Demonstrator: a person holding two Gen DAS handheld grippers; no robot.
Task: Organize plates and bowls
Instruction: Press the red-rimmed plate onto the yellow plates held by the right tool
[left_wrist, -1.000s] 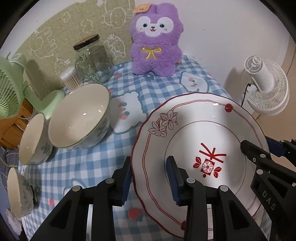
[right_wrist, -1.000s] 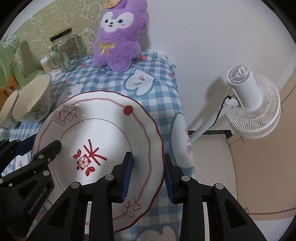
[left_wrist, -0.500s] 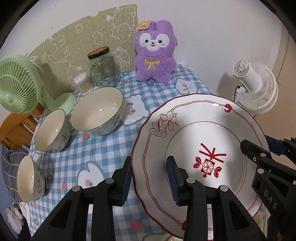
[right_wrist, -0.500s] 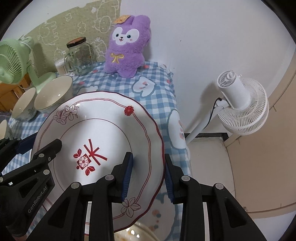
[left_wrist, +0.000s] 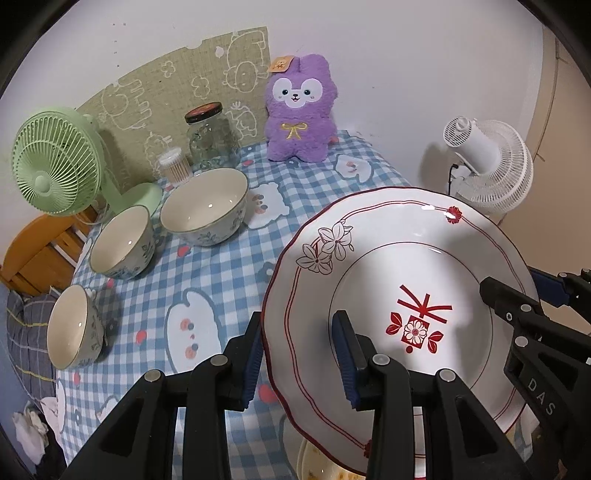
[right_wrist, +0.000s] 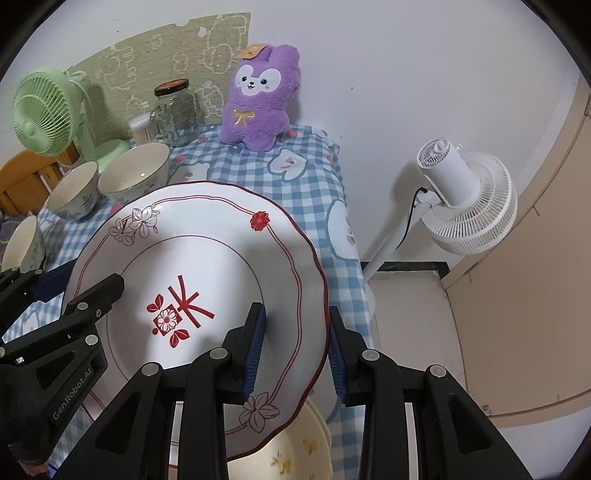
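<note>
Both grippers are gripping the large white scalloped plate with red line trim and flower print (left_wrist: 402, 280): the left gripper (left_wrist: 297, 354) is clamping its left rim, the right gripper (right_wrist: 293, 345) its right rim. The plate is hanging above the blue-checked cloth-covered surface (left_wrist: 221, 280), over a cream plate with yellow flowers (right_wrist: 291, 454). Three floral ceramic bowls (left_wrist: 203, 206) are sitting on the surface left of the plate.

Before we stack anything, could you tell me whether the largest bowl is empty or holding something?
Empty. The largest bowl stands upright on the checked tablecloth, and its cream inside is bare down to the bottom.
</note>
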